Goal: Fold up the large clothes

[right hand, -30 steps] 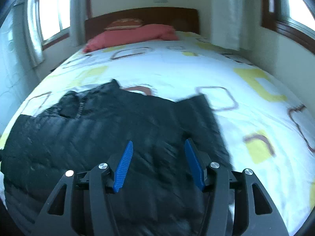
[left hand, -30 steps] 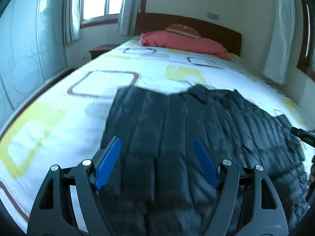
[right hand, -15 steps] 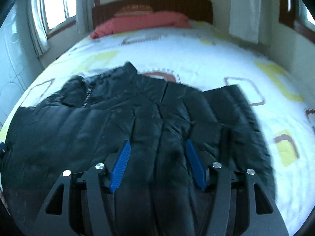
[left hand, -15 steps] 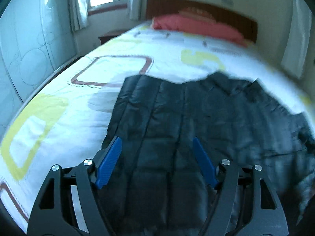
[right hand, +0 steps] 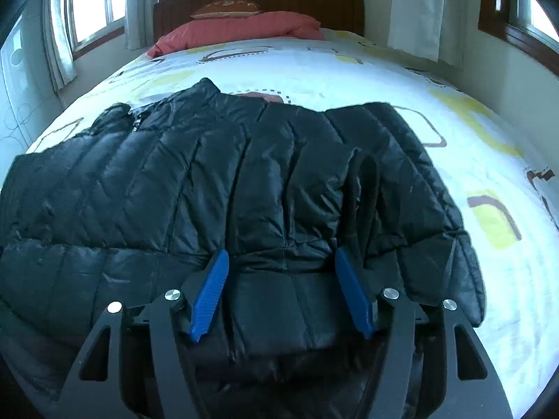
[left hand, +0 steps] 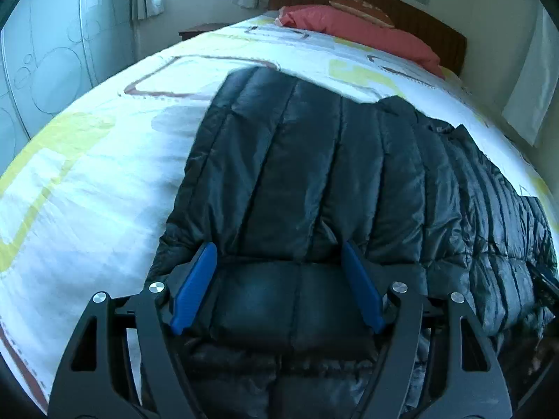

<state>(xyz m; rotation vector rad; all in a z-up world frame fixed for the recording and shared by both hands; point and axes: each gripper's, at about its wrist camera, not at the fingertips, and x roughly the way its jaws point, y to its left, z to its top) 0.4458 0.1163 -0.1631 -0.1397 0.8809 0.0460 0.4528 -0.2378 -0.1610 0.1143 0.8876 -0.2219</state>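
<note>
Black puffer jacket (left hand: 349, 181) lies flat across the patterned bedspread (left hand: 87, 174), long axis sideways, its near hem directly under both tools, the left gripper (left hand: 277, 279) spread wide astride it and the right gripper (right hand: 281, 284) opening there too, neither pinching fabric.
</note>
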